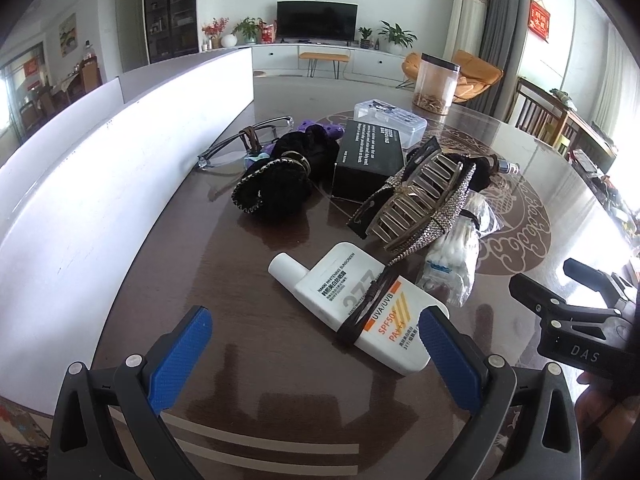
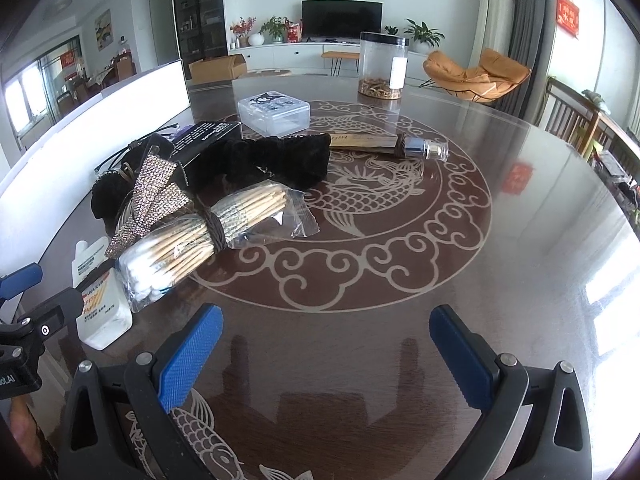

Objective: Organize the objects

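Note:
A heap of small items lies on a dark round table (image 1: 248, 320). Nearest my left gripper (image 1: 316, 332) is a white sunscreen bottle (image 1: 360, 300) with a dark hair tie around it, its end beside the right pad; nothing is between the fingers, which stand wide open. Behind lie a rhinestone hair claw (image 1: 420, 204), a black scrunchie (image 1: 276, 188), a black box (image 1: 368, 160), glasses (image 1: 240, 144) and a bag of cotton swabs (image 1: 456, 256). My right gripper (image 2: 326, 340) is open over bare table, with the cotton swabs (image 2: 192, 240) to its left and a small bottle (image 2: 408, 146) farther back.
A clear plastic box (image 2: 274, 114) and a tall clear jar (image 2: 382, 66) with a black lid stand farther back. A white panel (image 1: 100, 184) rises along the table's left side. The table's right half (image 2: 540, 220) carries nothing. Wooden chairs stand at the right.

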{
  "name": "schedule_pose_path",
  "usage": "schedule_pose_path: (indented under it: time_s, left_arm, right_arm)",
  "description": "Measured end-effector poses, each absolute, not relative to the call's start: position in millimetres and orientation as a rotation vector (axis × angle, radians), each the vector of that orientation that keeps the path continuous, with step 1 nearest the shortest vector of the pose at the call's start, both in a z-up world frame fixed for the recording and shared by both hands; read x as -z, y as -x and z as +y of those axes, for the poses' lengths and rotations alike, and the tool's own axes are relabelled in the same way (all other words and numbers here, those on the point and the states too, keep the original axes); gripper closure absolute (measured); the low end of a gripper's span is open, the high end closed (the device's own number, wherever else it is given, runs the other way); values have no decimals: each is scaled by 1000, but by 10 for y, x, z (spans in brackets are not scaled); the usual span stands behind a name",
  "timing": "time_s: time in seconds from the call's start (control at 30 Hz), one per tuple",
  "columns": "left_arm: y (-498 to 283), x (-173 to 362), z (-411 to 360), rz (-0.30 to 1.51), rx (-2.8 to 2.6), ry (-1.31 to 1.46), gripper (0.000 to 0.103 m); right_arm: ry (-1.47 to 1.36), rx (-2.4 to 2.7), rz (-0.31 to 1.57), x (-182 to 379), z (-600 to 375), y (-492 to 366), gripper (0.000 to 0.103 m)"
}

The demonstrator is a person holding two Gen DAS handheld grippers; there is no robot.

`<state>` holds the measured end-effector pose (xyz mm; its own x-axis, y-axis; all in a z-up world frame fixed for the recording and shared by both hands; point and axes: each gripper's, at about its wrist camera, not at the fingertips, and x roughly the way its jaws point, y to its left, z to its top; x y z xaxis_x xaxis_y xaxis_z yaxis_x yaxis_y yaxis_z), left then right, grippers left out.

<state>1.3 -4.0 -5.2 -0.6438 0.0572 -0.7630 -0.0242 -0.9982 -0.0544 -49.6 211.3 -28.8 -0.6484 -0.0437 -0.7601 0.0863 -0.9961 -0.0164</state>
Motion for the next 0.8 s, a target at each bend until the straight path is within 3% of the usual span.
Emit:
schedule_pose_path:
  time_s: [0.8]
  left_arm:
    - [5,122,5,-13,-2801,1360,0]
  right_arm:
    - [-1319,2761,73,324,2098,534,0]
